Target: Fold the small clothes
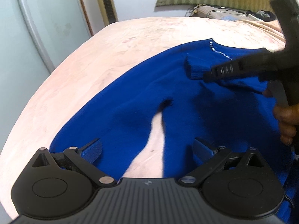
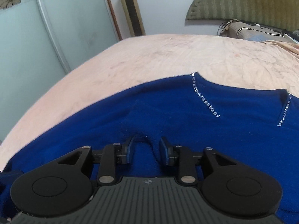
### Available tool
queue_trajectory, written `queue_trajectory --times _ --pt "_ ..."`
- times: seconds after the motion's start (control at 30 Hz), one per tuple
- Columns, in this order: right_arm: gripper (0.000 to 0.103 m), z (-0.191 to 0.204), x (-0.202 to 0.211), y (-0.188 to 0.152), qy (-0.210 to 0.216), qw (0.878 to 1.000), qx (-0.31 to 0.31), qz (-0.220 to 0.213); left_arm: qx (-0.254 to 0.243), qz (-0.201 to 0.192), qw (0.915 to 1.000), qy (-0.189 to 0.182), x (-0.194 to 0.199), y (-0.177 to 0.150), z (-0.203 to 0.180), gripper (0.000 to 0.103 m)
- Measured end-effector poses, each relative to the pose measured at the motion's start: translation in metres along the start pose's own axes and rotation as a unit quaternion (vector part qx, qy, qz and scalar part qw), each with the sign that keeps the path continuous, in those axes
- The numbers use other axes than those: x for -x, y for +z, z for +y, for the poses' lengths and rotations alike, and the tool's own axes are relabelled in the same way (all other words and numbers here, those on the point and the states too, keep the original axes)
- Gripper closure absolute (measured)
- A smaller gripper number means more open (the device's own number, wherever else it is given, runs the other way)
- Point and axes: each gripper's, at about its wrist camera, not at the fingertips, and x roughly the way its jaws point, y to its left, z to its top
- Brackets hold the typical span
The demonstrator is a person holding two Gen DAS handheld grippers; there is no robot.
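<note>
A royal blue knit sweater (image 1: 130,100) with a rhinestone-trimmed neckline (image 2: 205,100) lies spread on a pink bed (image 1: 112,43). My left gripper (image 1: 147,149) is open, its jaws wide apart low over the sweater's near edge, where a wedge of bedsheet shows. My right gripper (image 2: 146,149) hovers over the sweater body (image 2: 168,115) with its jaws part open around a raised fold of blue fabric. In the left wrist view the right gripper (image 1: 203,74) reaches in from the right beside a ribbed sleeve cuff (image 1: 194,69) folded onto the body.
The pink bedsheet (image 2: 168,56) stretches beyond the sweater. A padded headboard (image 2: 243,1) and a pillow (image 2: 252,31) stand at the far right. A glass wardrobe door (image 2: 37,46) and a tall gold stand (image 2: 130,9) are on the left.
</note>
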Motion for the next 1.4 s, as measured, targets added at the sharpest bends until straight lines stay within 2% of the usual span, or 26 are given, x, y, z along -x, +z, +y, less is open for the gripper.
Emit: queue_trajectory --times 0.07,0.17,0.2,0.27,0.37,0.53,0.6,0.7,0.73,0.77,0.83,0.9,1.0,1.07,1.13,1.2,1.27,1.3,1.33,1.37,1.4 --pt "0.06 0.001 0.001 -0.002 -0.006 1.0 -0.006 0.002 0.011 0.003 0.9999 0.002 0.004 -0.003 0.008 0.0" --pt "0.058 0.004 0.014 0.001 0.009 1.0 -0.015 -0.012 0.025 0.005 0.9995 0.018 0.014 -0.007 0.027 0.0" --pt "0.058 0.006 0.02 0.001 0.015 1.0 -0.01 -0.019 0.028 0.004 0.9992 0.029 0.018 -0.008 0.035 0.0" --pt "0.052 0.012 0.031 0.001 0.024 0.999 0.005 -0.029 0.037 0.001 0.9972 0.065 0.026 -0.012 0.054 0.0" --pt "0.049 0.022 0.041 -0.002 0.035 0.998 0.025 -0.035 0.052 0.011 0.9917 0.117 0.031 -0.023 0.088 0.0" --pt "0.049 0.037 0.047 -0.015 0.068 0.997 0.04 -0.019 0.065 0.045 0.9845 0.157 0.037 -0.048 0.132 0.0" --pt "0.049 0.045 0.049 -0.021 0.084 0.995 0.053 -0.012 0.06 0.046 0.9782 0.193 0.039 -0.054 0.143 0.0" --pt "0.049 0.068 0.054 -0.03 0.118 0.989 0.094 -0.008 0.086 0.047 0.9558 0.277 0.044 -0.055 0.167 0.0" --pt "0.048 0.077 0.056 -0.034 0.13 0.985 0.117 -0.008 0.105 0.049 0.9479 0.297 0.047 -0.054 0.178 0.0" --pt "0.048 0.088 0.059 -0.038 0.138 0.98 0.145 -0.008 0.121 0.05 0.9443 0.302 0.05 -0.054 0.187 0.0" --pt "0.046 0.112 0.064 -0.048 0.148 0.967 0.206 -0.013 0.144 0.046 0.9481 0.28 0.056 -0.055 0.198 0.0" --pt "0.046 0.135 0.07 -0.061 0.159 0.948 0.276 -0.022 0.142 0.042 0.9624 0.228 0.056 -0.053 0.192 0.0" --pt "0.045 0.166 0.078 -0.085 0.178 0.911 0.37 -0.033 0.104 0.051 0.9846 0.132 0.056 -0.06 0.179 0.0" --pt "0.043 0.182 0.079 -0.099 0.194 0.89 0.412 -0.027 0.064 0.06 0.9922 0.088 0.049 -0.066 0.163 0.0" --pt "0.041 0.192 0.079 -0.111 0.197 0.875 0.442 -0.023 0.022 0.06 0.9951 0.076 0.042 -0.071 0.145 0.0" --pt "0.038 0.198 0.079 -0.122 0.19 0.865 0.464 -0.018 -0.013 0.059 0.9942 0.089 0.034 -0.078 0.133 0.001" --pt "0.032 0.199 0.082 -0.126 0.182 0.863 0.471 -0.023 -0.021 0.061 0.9934 0.096 0.027 -0.081 0.129 0.032" --pt "0.031 0.198 0.084 -0.126 0.182 0.864 0.468 -0.025 -0.005 0.067 0.9944 0.082 0.024 -0.08 0.133 0.063" --pt "0.028 0.196 0.086 -0.124 0.183 0.867 0.463 -0.025 0.013 0.072 0.9955 0.059 0.024 -0.074 0.145 0.08" --pt "0.027 0.195 0.088 -0.123 0.182 0.871 0.456 -0.025 0.026 0.075 0.996 0.039 0.023 -0.071 0.153 0.087" --pt "0.027 0.194 0.089 -0.122 0.181 0.875 0.449 -0.025 0.026 0.075 0.9963 0.035 0.022 -0.068 0.154 0.098"
